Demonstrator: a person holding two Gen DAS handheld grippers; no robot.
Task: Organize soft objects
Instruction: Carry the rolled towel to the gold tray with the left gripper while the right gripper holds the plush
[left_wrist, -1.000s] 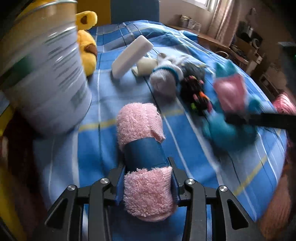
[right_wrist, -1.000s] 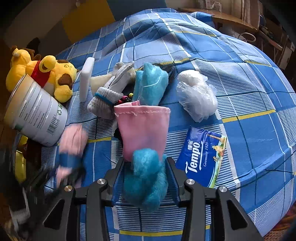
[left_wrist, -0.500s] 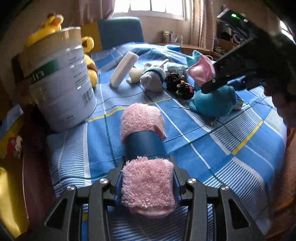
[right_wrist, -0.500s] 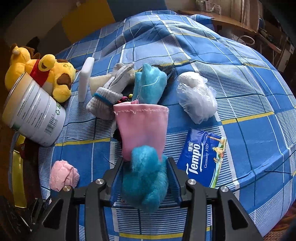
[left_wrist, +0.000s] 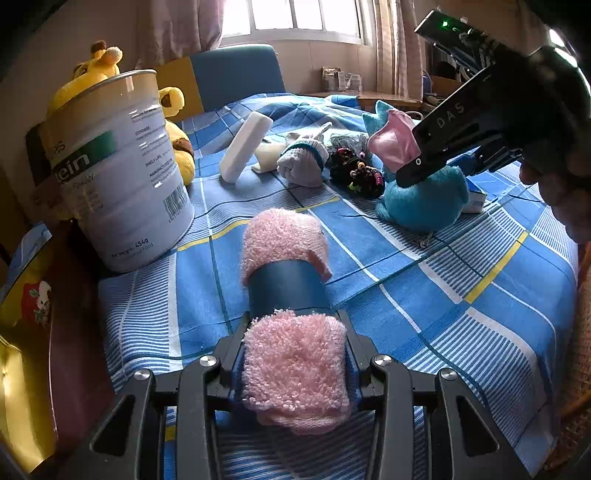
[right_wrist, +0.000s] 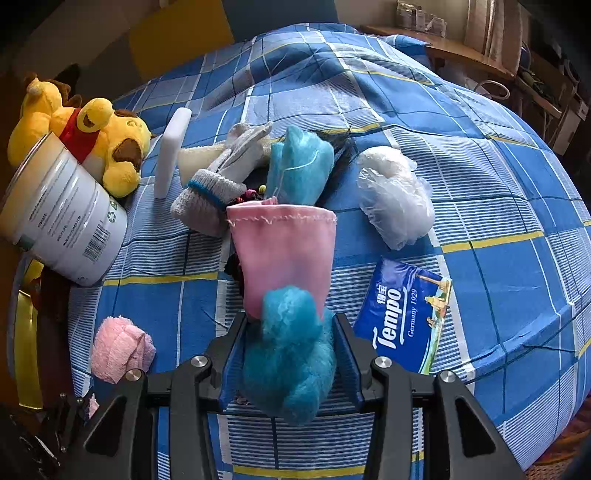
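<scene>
Since a second ago our left gripper (left_wrist: 295, 365) has swung across the bed (left_wrist: 424, 314), so the tin (left_wrist: 114, 170) that loomed blurred at the near left now stands upright further off at the left, and the window has come into sight; over the last half second the scene has barely shifted. We hold the pink towel roll (left_wrist: 291, 325) in the left fingers (left_wrist: 236, 354), which are clenched on its near end; its far end points away over the blanket, with a dark blue band around its middle. From the right camera the same roll (right_wrist: 120, 349) shows at the near left, low over the blanket, though we cannot tell if it touches.

Our right gripper (right_wrist: 288, 354) has kept its place. Its fingers (right_wrist: 345, 354) are clenched on the blue plush (right_wrist: 290, 354), whose pink cloth part (right_wrist: 282, 254) hangs toward the far side. In the left view the plush (left_wrist: 424, 203) rests on the blanket at the right, with the right gripper (left_wrist: 410, 173) coming down on it.

Beyond lie a grey sock (right_wrist: 212, 195), a white block (right_wrist: 171, 151), a dark bundle of hair ties (left_wrist: 356, 173) and a yellow plush (right_wrist: 110, 147) behind the tin. To the right lie a plastic bag (right_wrist: 395, 199) and, nearer, a tissue pack (right_wrist: 402, 314) just beside the right fingers
</scene>
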